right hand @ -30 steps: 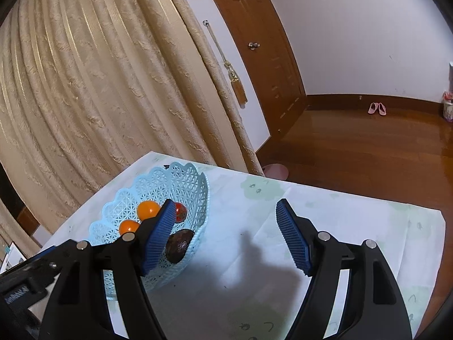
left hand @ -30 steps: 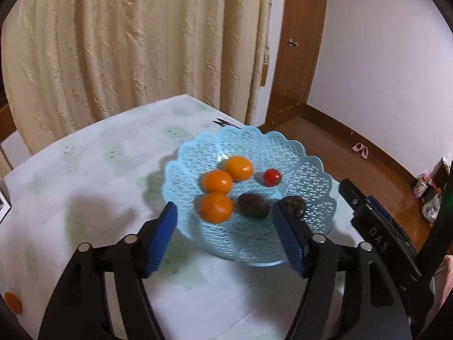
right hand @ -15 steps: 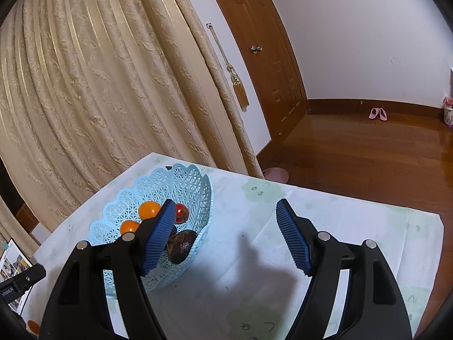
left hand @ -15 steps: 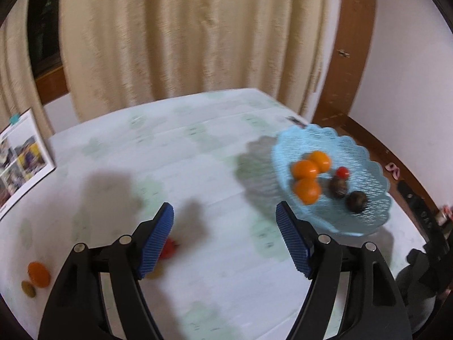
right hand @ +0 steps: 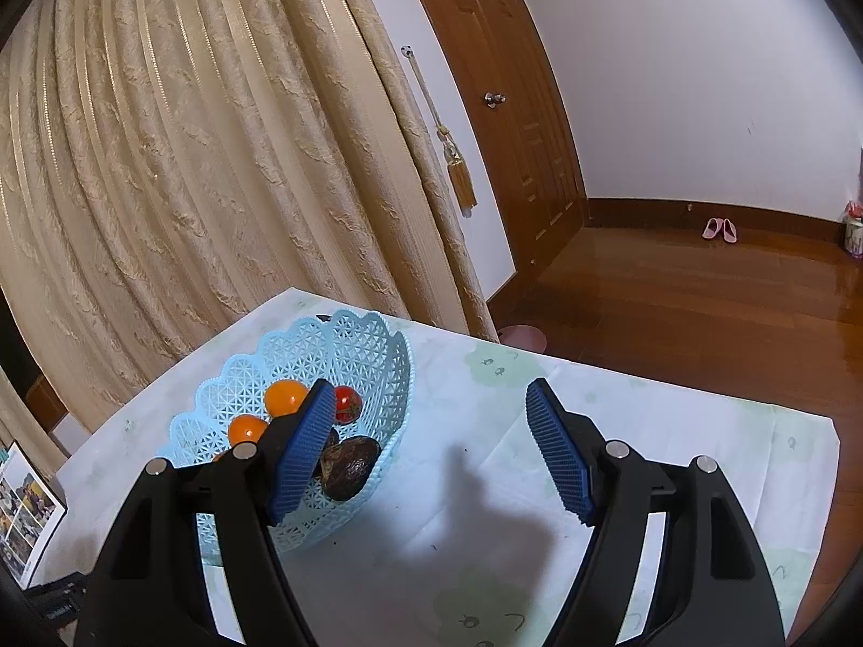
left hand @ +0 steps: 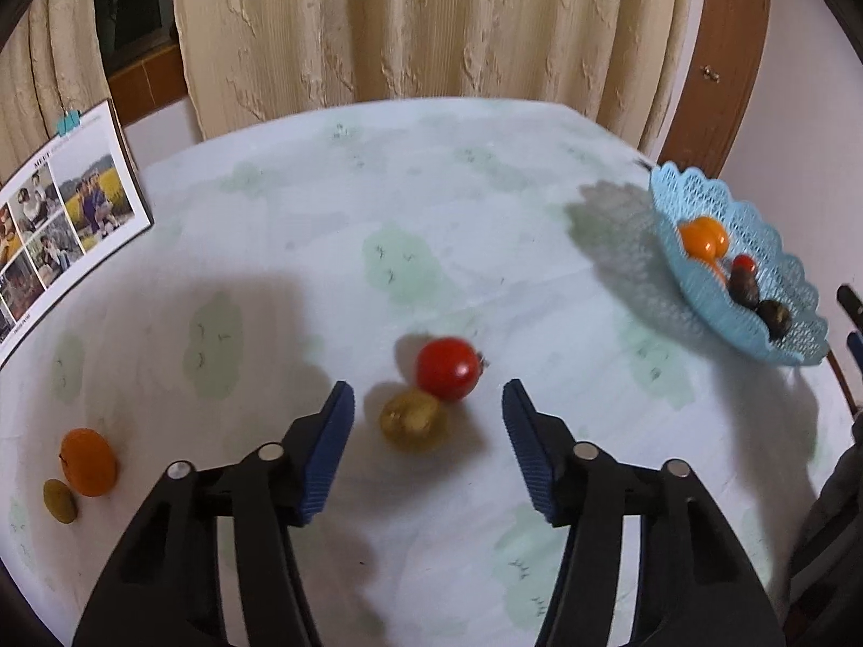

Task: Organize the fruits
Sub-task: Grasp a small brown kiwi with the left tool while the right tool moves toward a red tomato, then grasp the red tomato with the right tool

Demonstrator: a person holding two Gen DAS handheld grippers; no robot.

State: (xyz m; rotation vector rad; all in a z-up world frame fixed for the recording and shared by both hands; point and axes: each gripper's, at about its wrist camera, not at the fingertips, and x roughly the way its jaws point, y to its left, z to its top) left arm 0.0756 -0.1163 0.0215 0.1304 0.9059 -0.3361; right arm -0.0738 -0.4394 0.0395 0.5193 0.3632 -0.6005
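Observation:
My left gripper is open and empty, low over the table. A yellow-green fruit lies between its fingertips, touching a red tomato just beyond. An orange and a small green fruit lie at the far left. The blue lattice basket at the right holds oranges, a small tomato and two dark fruits. My right gripper is open and empty, above the table beside the basket.
A photo calendar stands at the table's left back edge. Curtains hang behind the table. A wooden door and wooden floor lie past the table's right edge.
My left gripper has swung left from the basket and come down to the tomato and the yellow-green fruit on the table. My right gripper has barely moved.

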